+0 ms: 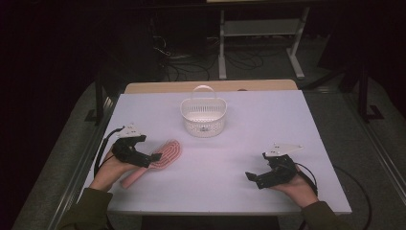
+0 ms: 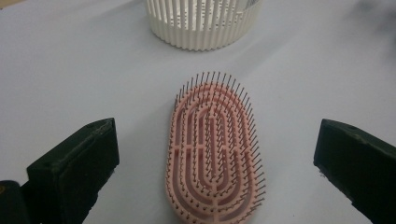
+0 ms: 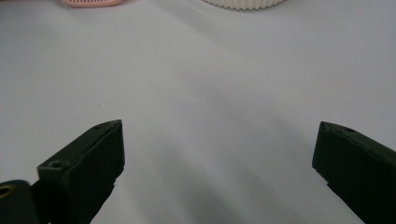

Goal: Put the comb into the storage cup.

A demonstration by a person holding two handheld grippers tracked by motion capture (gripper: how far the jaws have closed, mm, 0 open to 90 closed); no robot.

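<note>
**Brush lies lengthwise between the left jaws**

Nearest the left gripper (image 2: 212,172), its two black jaws stand spread wide, one on each side of the pink hairbrush (image 2: 212,154) and touching neither edge of it. The brush head sits bristles up on the white table (image 2: 70,70), centred in the gap. Its long axis runs straight away from the jaws, not across them, so a closing would likely bear on the head's two long sides. In the high view the handle points back under the left hand (image 1: 112,167).

Beyond the brush tip, dead ahead and clear of it, stands the white slatted basket (image 2: 203,23), upright.

The right gripper (image 3: 217,163) is also spread wide with bare table between its jaws; the brush is far ahead to its left. The left is plainly the nearer.
</note>
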